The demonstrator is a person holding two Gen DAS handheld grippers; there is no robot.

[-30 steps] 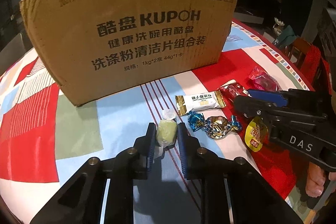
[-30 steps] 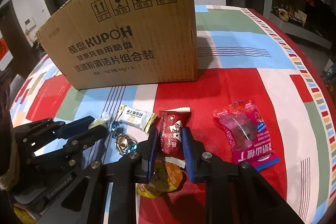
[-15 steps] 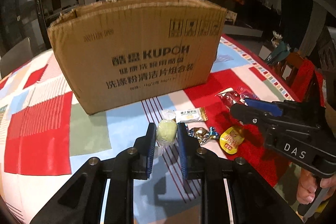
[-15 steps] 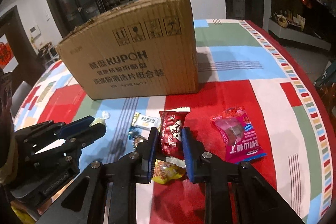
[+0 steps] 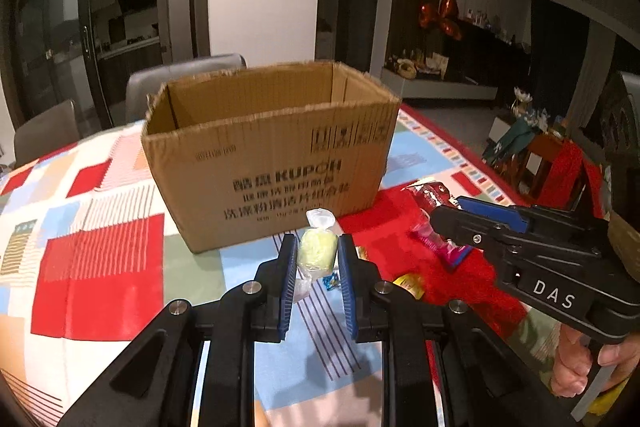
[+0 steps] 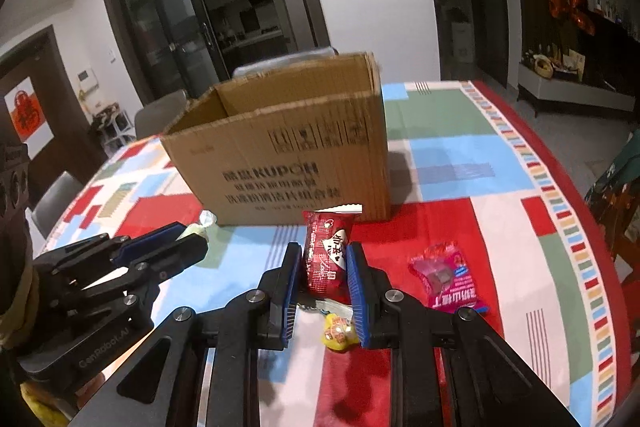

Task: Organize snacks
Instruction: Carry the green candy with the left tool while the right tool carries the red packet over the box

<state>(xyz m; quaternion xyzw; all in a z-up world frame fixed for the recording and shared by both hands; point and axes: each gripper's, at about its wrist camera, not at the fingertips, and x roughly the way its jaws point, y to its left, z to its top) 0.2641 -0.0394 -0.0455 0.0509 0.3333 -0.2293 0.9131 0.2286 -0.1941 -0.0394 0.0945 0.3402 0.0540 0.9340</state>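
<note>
Both of my tools have risen since a second ago: then the cardboard box (image 5: pixel 272 155) towered over them and only its printed front showed, and now I look down past its torn rim into the open top, with the loose snacks on the surface fallen back beneath my fingers.

My left tool (image 5: pixel 318 259) is clamped on the pale green candy (image 5: pixel 319 253), which sits upright between the blue pads with its twisted clear wrapper end poking up above them. It hangs in the air in front of the box's printed face, below the rim. From the right wrist view the same tool (image 6: pixel 188 241) shows at the left, the candy's tip (image 6: pixel 207 218) just peeking past its fingers.

My right tool (image 6: pixel 322 267) grips the red snack packet (image 6: pixel 326 251), held upright with its serrated white top edge above the pads and near the box's lower right corner. Below that tool, on the patterned tablecloth (image 6: pixel 460 155), lies a yellow jelly cup (image 6: pixel 339 331). Further right, well apart from the tool, a pink packet (image 6: pixel 446 277) lies flat on the red patch of cloth.

In the left wrist view my right tool (image 5: pixel 448 217) reaches in from the right, the red packet (image 5: pixel 430 193) at its tip.
</note>
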